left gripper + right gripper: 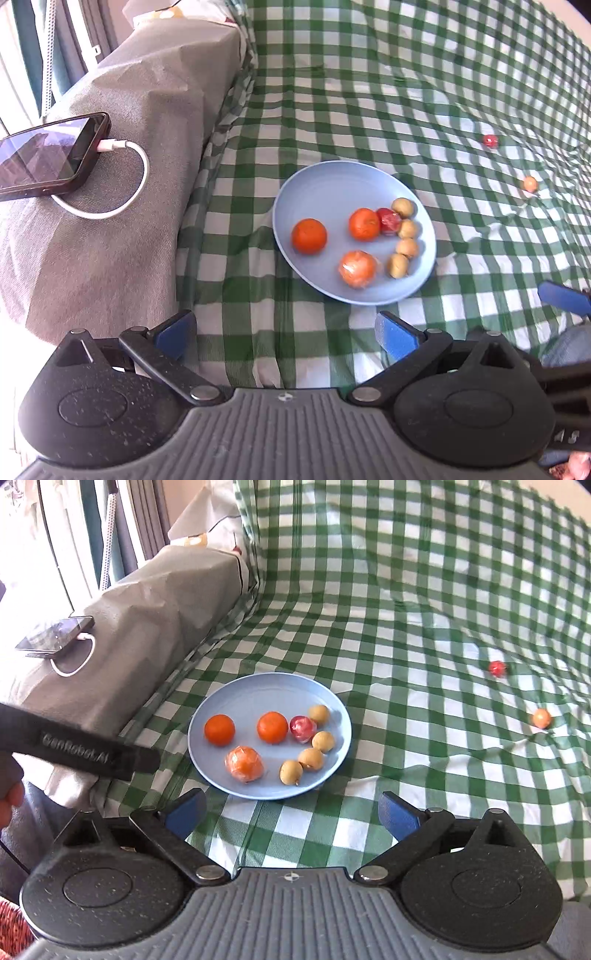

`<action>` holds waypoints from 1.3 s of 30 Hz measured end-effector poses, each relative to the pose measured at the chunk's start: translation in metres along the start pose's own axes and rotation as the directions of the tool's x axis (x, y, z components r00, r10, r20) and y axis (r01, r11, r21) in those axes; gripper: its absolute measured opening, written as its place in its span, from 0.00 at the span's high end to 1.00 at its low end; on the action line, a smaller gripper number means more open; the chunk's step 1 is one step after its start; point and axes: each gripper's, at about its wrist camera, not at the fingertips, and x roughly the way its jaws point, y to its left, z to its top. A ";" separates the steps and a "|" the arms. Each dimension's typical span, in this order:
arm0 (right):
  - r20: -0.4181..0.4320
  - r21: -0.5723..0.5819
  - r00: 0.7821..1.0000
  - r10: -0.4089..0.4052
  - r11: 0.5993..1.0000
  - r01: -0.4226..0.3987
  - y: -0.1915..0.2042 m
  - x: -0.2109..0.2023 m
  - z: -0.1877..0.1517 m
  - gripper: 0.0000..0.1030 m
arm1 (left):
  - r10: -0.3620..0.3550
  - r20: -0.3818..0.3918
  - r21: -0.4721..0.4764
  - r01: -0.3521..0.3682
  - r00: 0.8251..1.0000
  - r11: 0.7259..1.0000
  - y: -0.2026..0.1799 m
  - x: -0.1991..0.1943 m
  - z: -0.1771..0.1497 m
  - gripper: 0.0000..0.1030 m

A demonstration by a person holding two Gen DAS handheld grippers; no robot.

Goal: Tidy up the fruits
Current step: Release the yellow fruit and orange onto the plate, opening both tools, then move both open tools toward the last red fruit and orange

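A light blue plate (pixel 325 184) lies on the green checked cloth and also shows in the right wrist view (pixel 258 690). It holds three orange fruits (pixel 309 236), one of them wrapped in film (pixel 244 764), a red fruit (pixel 388 220) and several small tan fruits (pixel 403 207). A small red fruit (pixel 490 141) and a small orange fruit (pixel 530 183) lie loose on the cloth at the right; both show in the right wrist view, red (pixel 497 668) and orange (pixel 541 717). My left gripper (pixel 286 334) and right gripper (pixel 291 814) are open and empty, short of the plate.
A grey cushion (pixel 129 166) rises at the left with a phone (pixel 48 157) and white cable (pixel 122 177) on it. The left gripper's black body (pixel 81 751) crosses the right wrist view's left side. A blue finger of the right gripper (pixel 563 297) shows at the right edge.
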 end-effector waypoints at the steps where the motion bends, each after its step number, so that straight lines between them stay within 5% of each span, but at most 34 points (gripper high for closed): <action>1: 0.007 0.005 1.000 -0.007 1.000 0.006 0.002 -0.004 -0.001 0.04 | 0.004 0.006 0.006 -0.004 1.000 1.000 -0.001 -0.003 0.000 0.00; 12: 0.088 0.040 0.996 -0.025 0.999 0.022 -0.002 -0.033 -0.003 0.04 | 0.005 0.066 0.021 -0.006 0.998 1.000 -0.012 -0.028 0.001 0.00; 39: 0.128 0.071 0.991 -0.038 0.997 0.029 -0.004 -0.047 -0.009 0.04 | 0.001 0.107 0.058 -0.007 0.994 0.998 -0.019 -0.048 0.002 0.00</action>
